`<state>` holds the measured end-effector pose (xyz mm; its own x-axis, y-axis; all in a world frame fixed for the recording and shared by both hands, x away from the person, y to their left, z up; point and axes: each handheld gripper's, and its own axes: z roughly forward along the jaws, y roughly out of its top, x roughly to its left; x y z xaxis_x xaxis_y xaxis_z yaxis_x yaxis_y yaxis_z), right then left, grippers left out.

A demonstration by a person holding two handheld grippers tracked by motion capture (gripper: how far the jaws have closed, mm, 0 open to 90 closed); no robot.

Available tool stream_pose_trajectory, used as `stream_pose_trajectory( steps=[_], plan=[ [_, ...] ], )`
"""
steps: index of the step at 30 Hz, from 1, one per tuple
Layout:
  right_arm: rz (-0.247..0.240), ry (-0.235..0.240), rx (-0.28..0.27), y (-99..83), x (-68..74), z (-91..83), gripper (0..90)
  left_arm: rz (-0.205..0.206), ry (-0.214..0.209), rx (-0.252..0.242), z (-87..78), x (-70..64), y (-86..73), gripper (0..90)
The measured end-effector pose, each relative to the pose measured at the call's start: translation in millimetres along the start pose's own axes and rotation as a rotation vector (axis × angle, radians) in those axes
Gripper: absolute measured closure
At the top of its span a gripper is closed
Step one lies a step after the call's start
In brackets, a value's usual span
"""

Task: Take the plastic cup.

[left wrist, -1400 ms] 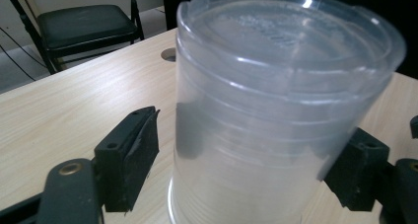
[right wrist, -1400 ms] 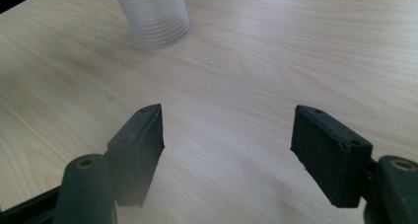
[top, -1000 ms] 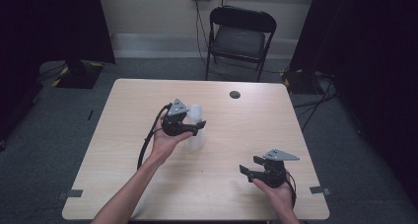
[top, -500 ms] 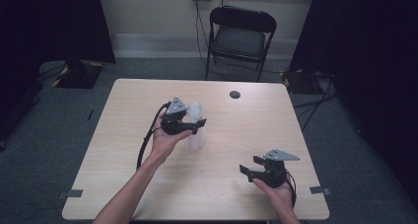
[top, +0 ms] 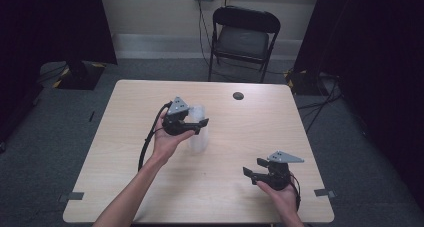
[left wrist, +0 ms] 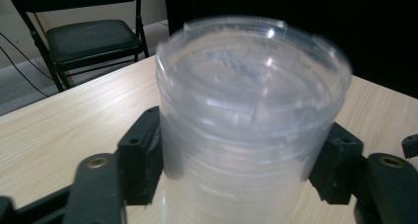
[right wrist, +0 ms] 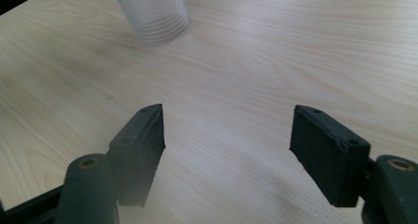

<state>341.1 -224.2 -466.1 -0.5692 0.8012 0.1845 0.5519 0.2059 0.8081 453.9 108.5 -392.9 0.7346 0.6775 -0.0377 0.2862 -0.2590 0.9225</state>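
A tall clear plastic container (top: pixel 200 144), ribbed like a stack of cups, stands left of the middle of the wooden table (top: pixel 260 122). My left gripper (top: pixel 200 127) is shut on its upper part. In the left gripper view the container (left wrist: pixel 246 86) sits between both pads (left wrist: pixel 140 155), slightly blurred at its top rim. My right gripper (top: pixel 253 167) is held low near the table's front right, open and holding nothing. In the right gripper view its jaws (right wrist: pixel 226 150) stand wide apart over bare wood, with the container's base (right wrist: pixel 153 12) farther off on the table.
A small black round object (top: pixel 238 95) lies near the table's far edge. A black folding chair (top: pixel 243 37) stands beyond the table, with cables on the floor around it. Dark curtains hang at both sides.
The left gripper and the container have barely shifted. The right gripper has stayed where it was.
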Motion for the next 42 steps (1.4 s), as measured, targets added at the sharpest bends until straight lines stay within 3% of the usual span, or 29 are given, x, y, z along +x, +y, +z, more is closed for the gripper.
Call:
stream_pose_trajectory(
  steps=[27, 30, 31, 42],
  plan=[
    [0.0, 0.001, -0.002, 0.2, 0.1, -0.1, 29.1, -0.009, 0.0, -0.054, -11.8, -5.1, 19.5, 35.6],
    [0.0, 0.001, -0.004, 0.2, 0.1, -0.5, 29.1, -0.008, -0.004, -0.071, -14.1, -5.5, 22.9, 35.7],
    [0.0, 0.001, -0.004, 0.2, -0.1, -0.9, 29.1, -0.028, -0.004, -0.084, -17.0, -3.7, 24.3, 35.9],
    [-0.001, 0.004, 0.002, -0.2, -0.3, 0.9, 29.1, -0.015, -0.017, -0.128, -25.2, -5.6, 38.4, 37.3]
  ],
)
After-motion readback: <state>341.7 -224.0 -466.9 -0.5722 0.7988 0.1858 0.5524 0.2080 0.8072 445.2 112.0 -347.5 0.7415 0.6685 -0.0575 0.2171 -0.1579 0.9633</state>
